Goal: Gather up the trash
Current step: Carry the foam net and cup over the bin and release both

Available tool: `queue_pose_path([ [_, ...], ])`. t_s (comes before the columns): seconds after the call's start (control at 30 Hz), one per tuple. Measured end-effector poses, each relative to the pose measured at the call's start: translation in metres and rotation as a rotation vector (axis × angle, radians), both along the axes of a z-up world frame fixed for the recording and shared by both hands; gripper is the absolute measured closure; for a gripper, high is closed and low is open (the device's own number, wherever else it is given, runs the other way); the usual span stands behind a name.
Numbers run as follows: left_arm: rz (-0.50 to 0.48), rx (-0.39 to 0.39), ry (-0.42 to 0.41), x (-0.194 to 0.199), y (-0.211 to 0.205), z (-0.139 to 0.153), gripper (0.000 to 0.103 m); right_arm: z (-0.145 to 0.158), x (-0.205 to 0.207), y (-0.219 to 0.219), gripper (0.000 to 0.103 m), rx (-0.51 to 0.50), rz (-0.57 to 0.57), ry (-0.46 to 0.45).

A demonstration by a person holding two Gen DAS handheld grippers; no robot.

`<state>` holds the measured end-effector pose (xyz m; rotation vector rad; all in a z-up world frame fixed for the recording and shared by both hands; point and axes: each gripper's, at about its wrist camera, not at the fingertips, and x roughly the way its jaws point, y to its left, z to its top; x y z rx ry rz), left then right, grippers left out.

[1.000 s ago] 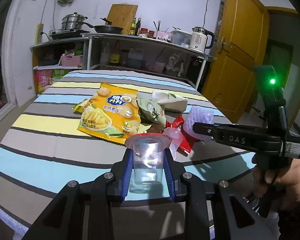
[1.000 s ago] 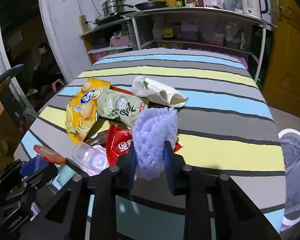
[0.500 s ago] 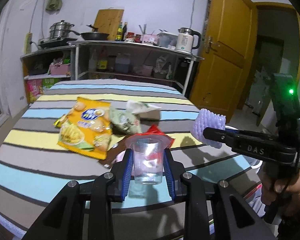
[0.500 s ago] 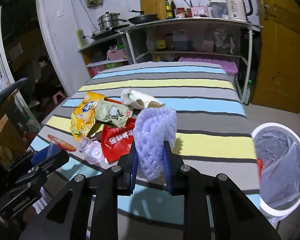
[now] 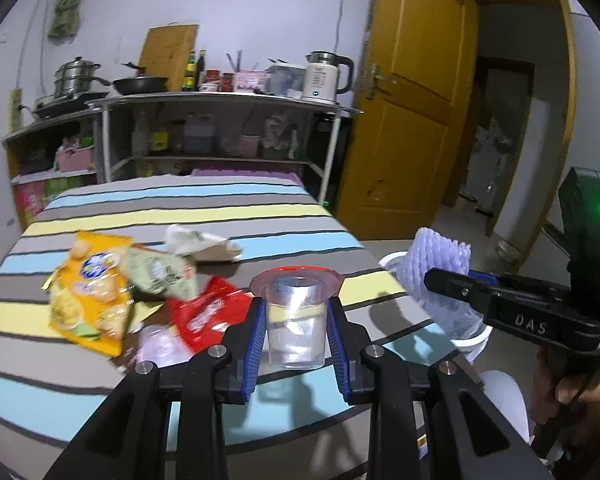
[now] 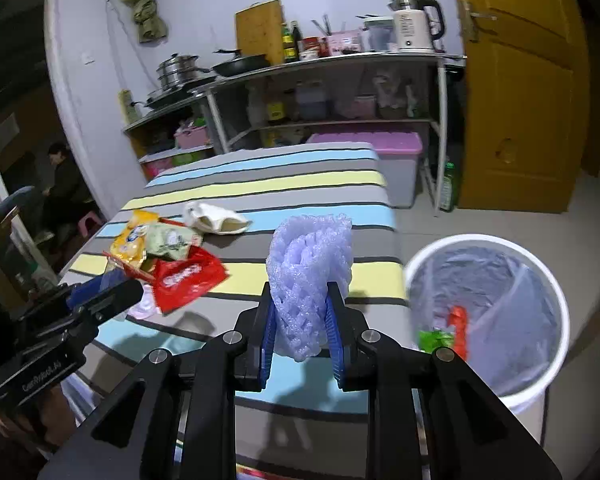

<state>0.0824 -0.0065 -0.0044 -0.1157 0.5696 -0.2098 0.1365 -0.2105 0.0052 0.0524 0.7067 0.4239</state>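
Observation:
My left gripper (image 5: 296, 330) is shut on a clear plastic cup (image 5: 296, 320) with a red rim, held upright above the striped table (image 5: 220, 212). My right gripper (image 6: 301, 330) is shut on a lilac foam fruit net (image 6: 310, 272), which is also the foam net (image 5: 440, 276) at the right of the left wrist view. A white bin (image 6: 556, 304) lined with a clear bag stands on the floor right of the table, with red and green scraps inside. On the table lie a yellow chip bag (image 5: 88, 292), a green packet (image 5: 160, 272), a red wrapper (image 5: 204, 312) and a white wrapper (image 5: 204, 242).
A small clear tub (image 5: 160, 344) lies near the table's front edge. Metal shelves (image 6: 340, 92) with pots, bottles and a kettle (image 6: 414, 24) line the back wall. A yellow door (image 6: 520, 92) is at the right. A person (image 6: 62, 184) sits at the far left.
Both grippers have risen and swung to the right with their loads. The bin has come fully into the right wrist view, and the wrappers have slid left in both views.

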Motion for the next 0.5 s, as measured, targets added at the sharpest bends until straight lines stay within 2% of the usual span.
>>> queue_pose_path([
  [0.5,-0.160,0.017,0.002,0.035,-0.082,0.006,0.073,-0.008,0.000,-0.069,0.079,-0.008,-0.144,0.004],
])
